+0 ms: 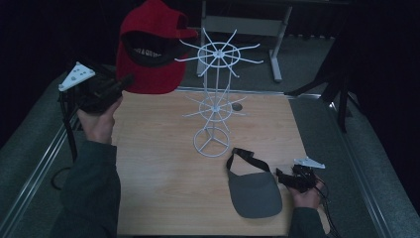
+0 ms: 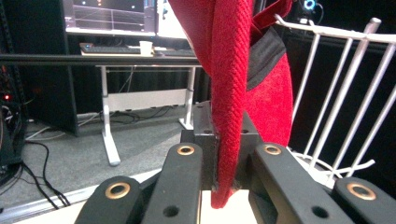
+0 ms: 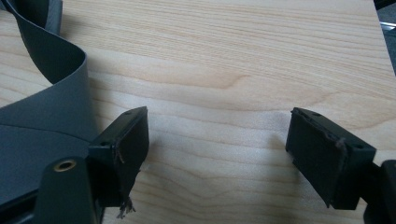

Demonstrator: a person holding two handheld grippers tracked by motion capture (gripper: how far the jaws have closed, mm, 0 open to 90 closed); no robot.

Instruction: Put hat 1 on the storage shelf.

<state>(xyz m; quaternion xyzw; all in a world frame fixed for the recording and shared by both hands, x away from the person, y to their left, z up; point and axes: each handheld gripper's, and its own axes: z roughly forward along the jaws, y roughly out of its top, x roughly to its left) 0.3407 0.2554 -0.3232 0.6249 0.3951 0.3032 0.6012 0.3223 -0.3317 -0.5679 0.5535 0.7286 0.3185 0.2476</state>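
Observation:
My left gripper (image 1: 124, 82) is raised at the table's far left and is shut on the brim edge of a red cap (image 1: 151, 47), which hangs in the air next to the top ring of a white wire rack (image 1: 214, 94). In the left gripper view the red cap (image 2: 231, 93) is pinched between the jaws, with the wire rack (image 2: 345, 93) to its right. A grey visor (image 1: 253, 191) lies flat near the table's front right. My right gripper (image 1: 283, 177) rests open on the wood beside it, its left pad close to the grey visor (image 3: 42, 116), with nothing between the fingers.
The wooden table (image 1: 158, 168) has metal rails along both sides. A desk frame (image 1: 275, 34) stands behind it on grey carpet. A monitor and a keyboard (image 2: 112, 46) sit on a desk in the background of the left gripper view.

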